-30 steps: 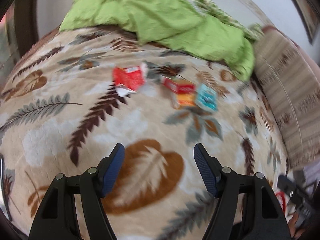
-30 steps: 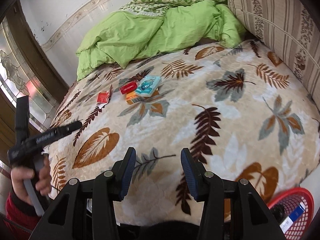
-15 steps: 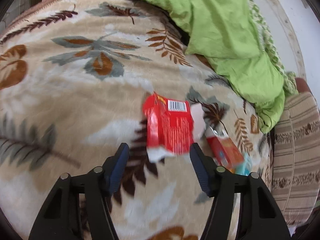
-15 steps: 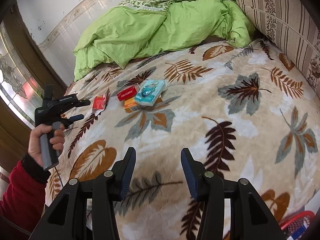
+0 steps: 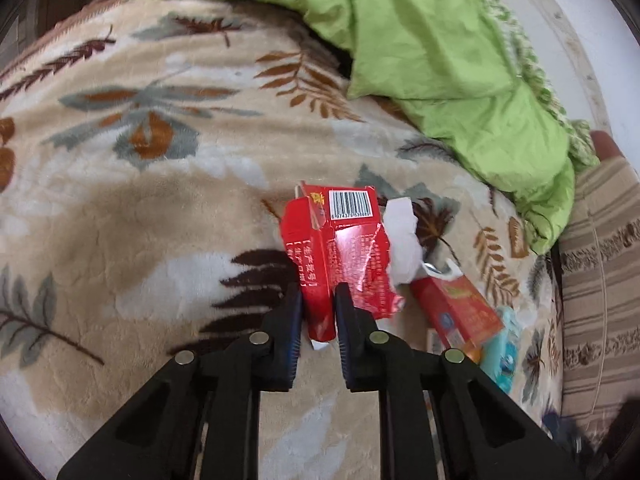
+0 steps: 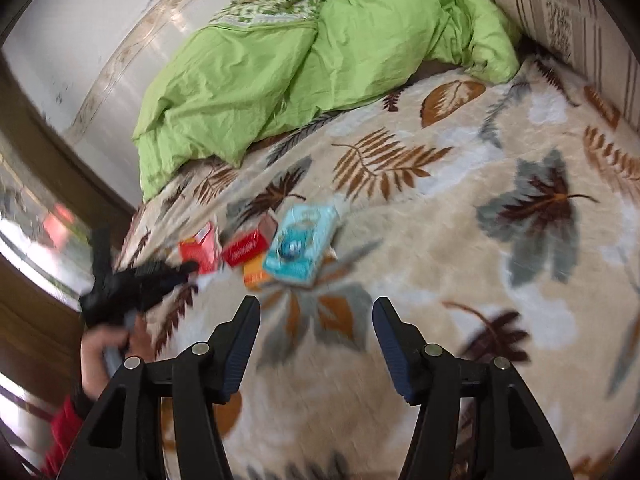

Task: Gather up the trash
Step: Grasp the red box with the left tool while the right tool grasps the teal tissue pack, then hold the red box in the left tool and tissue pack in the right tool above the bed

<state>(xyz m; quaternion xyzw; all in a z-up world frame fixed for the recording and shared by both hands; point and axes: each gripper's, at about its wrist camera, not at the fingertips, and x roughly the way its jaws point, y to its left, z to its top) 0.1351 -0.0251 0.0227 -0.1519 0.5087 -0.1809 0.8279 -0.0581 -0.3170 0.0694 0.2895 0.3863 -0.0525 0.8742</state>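
The left wrist view showed what the other could not: the left gripper (image 5: 318, 304) had its blue pads clamped on the near edge of a torn, flattened red cardboard carton (image 5: 340, 248) with a barcode, which lay on the beige fleece blanket with a leaf pattern (image 5: 160, 208). A scrap of white paper (image 5: 404, 240) stuck out from the carton's right side. Just beyond lay a small red rectangular box (image 5: 456, 308), and past it a teal packet (image 5: 502, 352), partly cut off behind the gripper's frame.

The right wrist view gave the wider layout. The right gripper (image 6: 316, 344) hung over bare blanket with nothing between its jaws, which were spreading apart. Ahead of it the teal packet (image 6: 300, 244) rested on an orange box (image 6: 256, 276), mostly hidden underneath. The left gripper (image 6: 136, 284) appeared there only as a blurred black shape, its grip impossible to judge, held by a hand (image 6: 104, 352) in a red sleeve. A crumpled green duvet (image 6: 304, 64) lay heaped at the far end.
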